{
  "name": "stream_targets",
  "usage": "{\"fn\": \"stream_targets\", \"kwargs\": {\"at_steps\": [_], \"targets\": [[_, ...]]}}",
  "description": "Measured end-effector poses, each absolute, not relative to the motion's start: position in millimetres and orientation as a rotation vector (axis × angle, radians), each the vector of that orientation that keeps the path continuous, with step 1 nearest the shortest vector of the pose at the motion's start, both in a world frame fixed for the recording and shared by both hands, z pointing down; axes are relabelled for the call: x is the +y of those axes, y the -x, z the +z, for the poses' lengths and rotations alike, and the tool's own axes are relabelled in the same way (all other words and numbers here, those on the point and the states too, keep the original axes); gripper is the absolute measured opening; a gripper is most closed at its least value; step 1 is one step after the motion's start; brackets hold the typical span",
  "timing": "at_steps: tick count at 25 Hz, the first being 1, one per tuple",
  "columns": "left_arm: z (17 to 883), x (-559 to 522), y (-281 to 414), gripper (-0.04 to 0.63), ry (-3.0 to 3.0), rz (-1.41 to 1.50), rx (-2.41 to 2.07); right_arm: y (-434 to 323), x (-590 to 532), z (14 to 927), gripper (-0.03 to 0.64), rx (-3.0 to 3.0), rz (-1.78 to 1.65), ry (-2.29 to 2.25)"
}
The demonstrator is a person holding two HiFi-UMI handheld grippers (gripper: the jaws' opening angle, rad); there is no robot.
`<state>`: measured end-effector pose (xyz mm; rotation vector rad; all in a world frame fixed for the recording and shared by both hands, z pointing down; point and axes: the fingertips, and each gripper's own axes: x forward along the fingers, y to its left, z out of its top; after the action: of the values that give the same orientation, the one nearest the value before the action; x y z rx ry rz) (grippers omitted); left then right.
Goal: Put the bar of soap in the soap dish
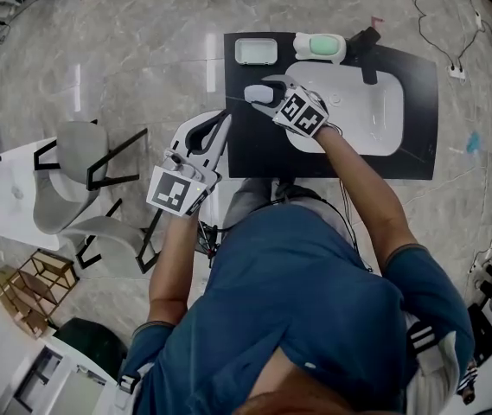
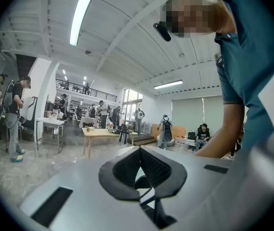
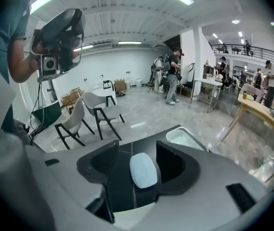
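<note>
**Head view:** Holding right claw (image 1: 261, 95) low over black counter (image 1: 254, 154), jaws standing apart w/ bar of soap (image 1: 257, 94) lying flat btwn them. Sitting beyond the claw tips, apart from them: soap dish (image 1: 255, 51), w/ bare counter running btwn. Lying to the right of the claw: white sink basin (image 1: 375, 115). Resting past it on the far rim: white-green bottle (image 1: 320, 47) and black tap (image 1: 365, 46). Hanging behind and left of that claw, off the counter edge: left claw (image 1: 221, 124). Standing further left of it: grey chairs (image 1: 81, 180).

**Left gripper view:** Showing jaws meeting at the tips, pads together, gripping nothing. Standing far ahead of the tips: wooden table (image 2: 105, 134) and people in bkgd.

**Right gripper view:** Showing pads standing wide, soap lying btwn them nearer the right pad, w/ a clear gap to the left pad. Sitting ahead and right of the right jaw: the dish. Standing ahead-left on the floor: the chairs.
</note>
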<state>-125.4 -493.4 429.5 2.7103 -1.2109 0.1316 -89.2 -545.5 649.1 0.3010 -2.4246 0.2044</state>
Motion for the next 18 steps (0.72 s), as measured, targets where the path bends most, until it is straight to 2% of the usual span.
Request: {"fn": "stream_targets", "kwargs": {"at_steps": [9,18], "targets": [[446,-504,137,0.003,-2.683,0.128,-1.207,93,-549,715,0.285,-2.283,0.175,-0.182],[456,-514,141,0.003,-2.663,0.125,-1.198,90,-548,760,0.287,-2.172,0.063,-0.087]]}}
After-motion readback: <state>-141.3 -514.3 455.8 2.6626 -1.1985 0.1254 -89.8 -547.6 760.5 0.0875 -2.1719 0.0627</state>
